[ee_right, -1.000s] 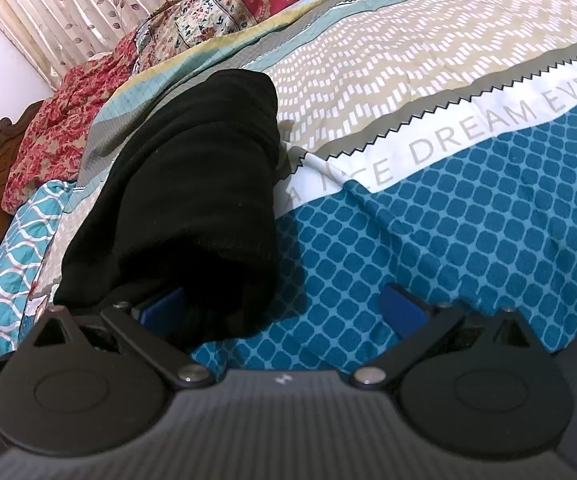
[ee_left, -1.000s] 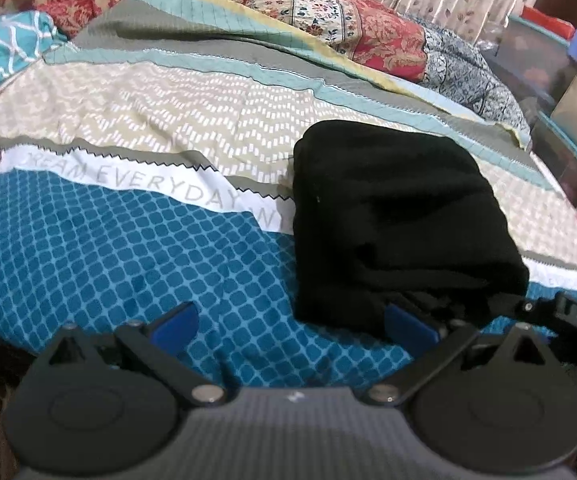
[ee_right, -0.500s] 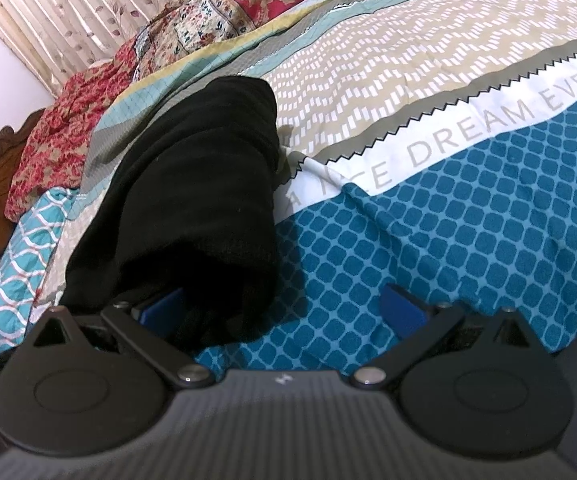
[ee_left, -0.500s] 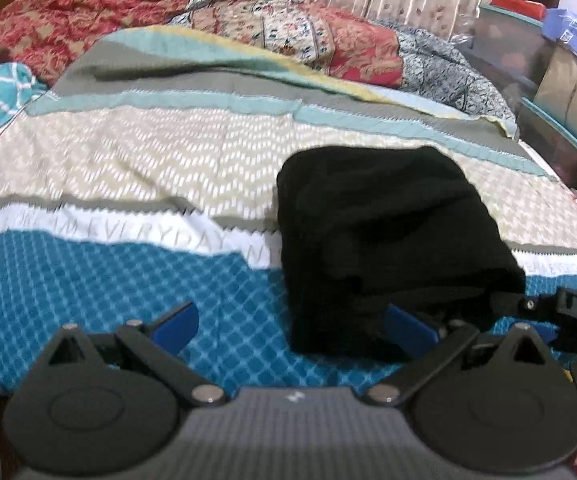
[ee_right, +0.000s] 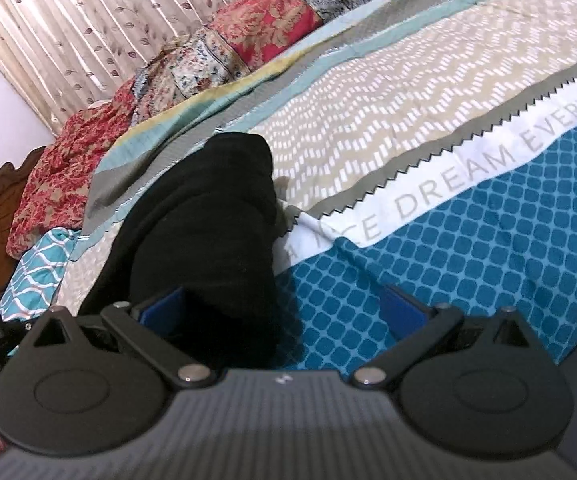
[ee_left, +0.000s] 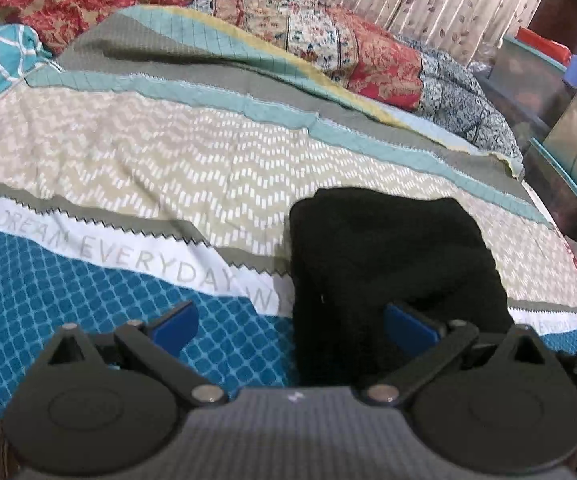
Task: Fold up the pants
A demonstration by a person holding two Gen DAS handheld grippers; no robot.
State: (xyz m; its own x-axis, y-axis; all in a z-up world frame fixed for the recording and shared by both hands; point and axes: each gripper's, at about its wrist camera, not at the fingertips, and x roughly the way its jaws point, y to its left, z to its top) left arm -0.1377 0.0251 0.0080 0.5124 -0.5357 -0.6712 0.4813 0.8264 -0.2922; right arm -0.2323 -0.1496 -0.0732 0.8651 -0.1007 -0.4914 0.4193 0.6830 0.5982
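Lying folded into compact black bundle, pants (ee_left: pixel 388 256) sit on bed cover (ee_left: pixel 168 168) near front edge. Left tongs (ee_left: pixel 292 320) and right tongs (ee_right: pixel 284 308) both spread wide, gripping nothing, straddling bundle's near corners. Fold looks finished; likely releasing.

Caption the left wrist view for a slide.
Open left tongs at the near edge of the folded black pants on a patterned bedspread.
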